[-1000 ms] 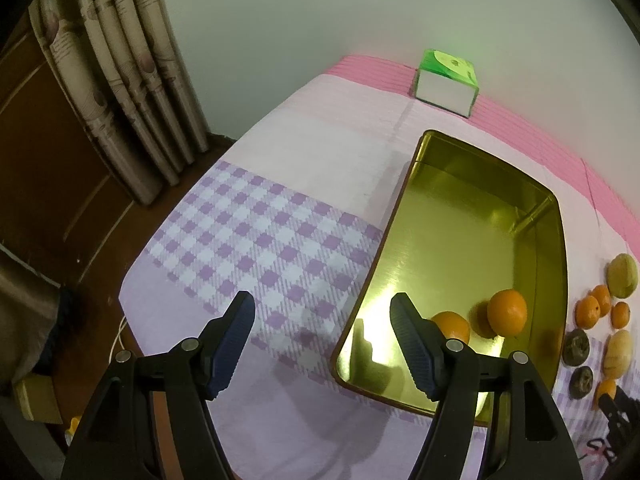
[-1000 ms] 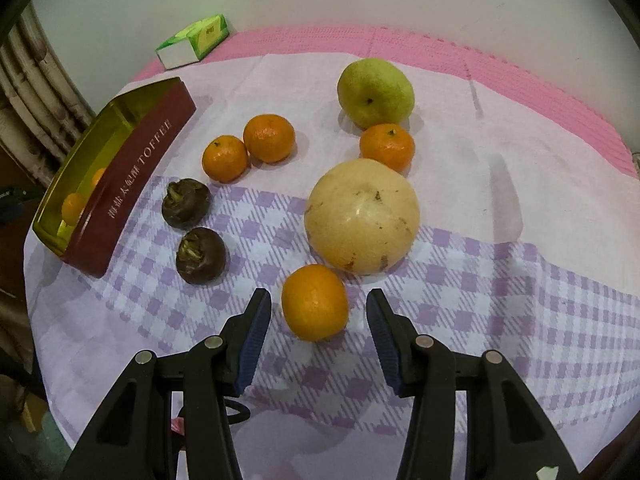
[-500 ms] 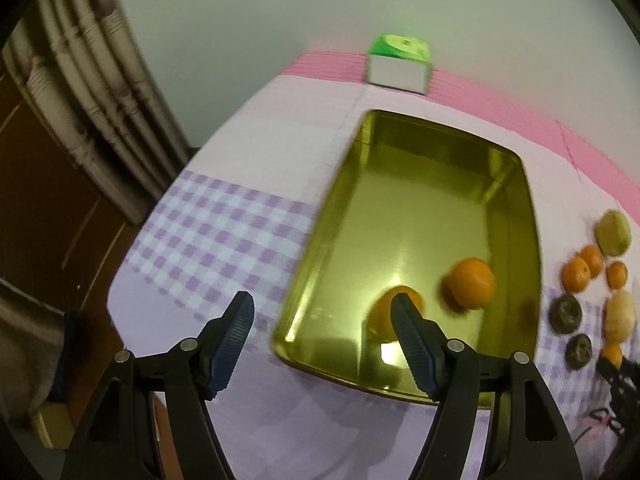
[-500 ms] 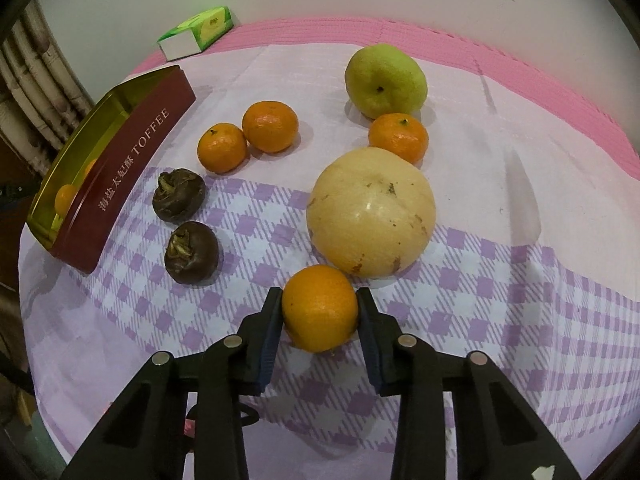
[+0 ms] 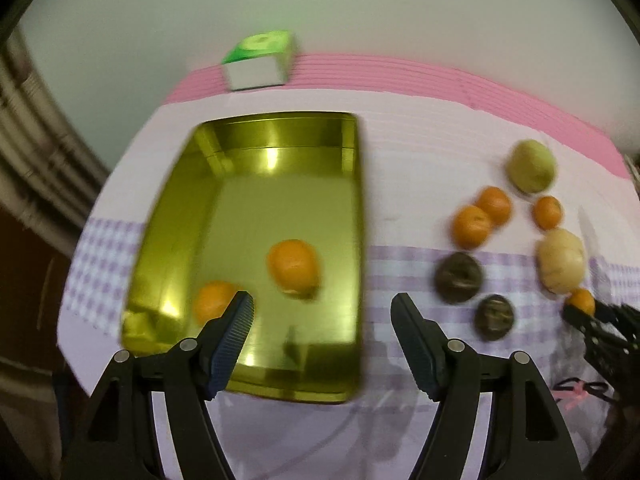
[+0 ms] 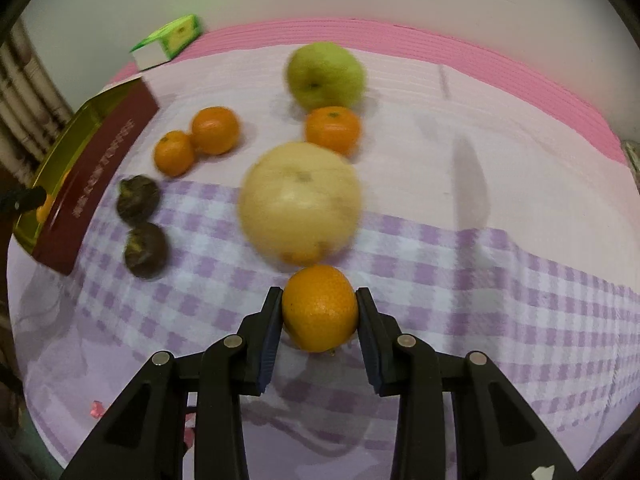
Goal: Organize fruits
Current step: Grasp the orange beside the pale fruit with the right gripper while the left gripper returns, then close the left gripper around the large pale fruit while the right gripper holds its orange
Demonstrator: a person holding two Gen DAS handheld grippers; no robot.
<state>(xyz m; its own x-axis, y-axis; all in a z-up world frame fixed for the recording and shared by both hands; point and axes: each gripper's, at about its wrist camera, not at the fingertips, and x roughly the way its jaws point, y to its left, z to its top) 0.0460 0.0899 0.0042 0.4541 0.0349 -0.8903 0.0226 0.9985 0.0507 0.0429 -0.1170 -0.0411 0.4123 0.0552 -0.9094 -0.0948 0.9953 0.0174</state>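
Tin (image 5: 256,152), gold inside, far left on the cloth; one orange (image 5: 294,268) lies in it, its reflection beside. Left gripper (image 5: 322,320) hovers over the tin's near end, jaws wide apart, holding nothing. Mangosteens (image 6: 138,202), two, just right of the tin. Oranges (image 6: 214,130), loose pair, behind them. Pale fruit (image 6: 300,200), large, centre; green fruit (image 6: 326,74) farthest back. Right gripper (image 6: 318,320) is closed on a held orange (image 6: 320,308), squarely between its pads. From that orange the tin lies well to the left, past the mangosteens.
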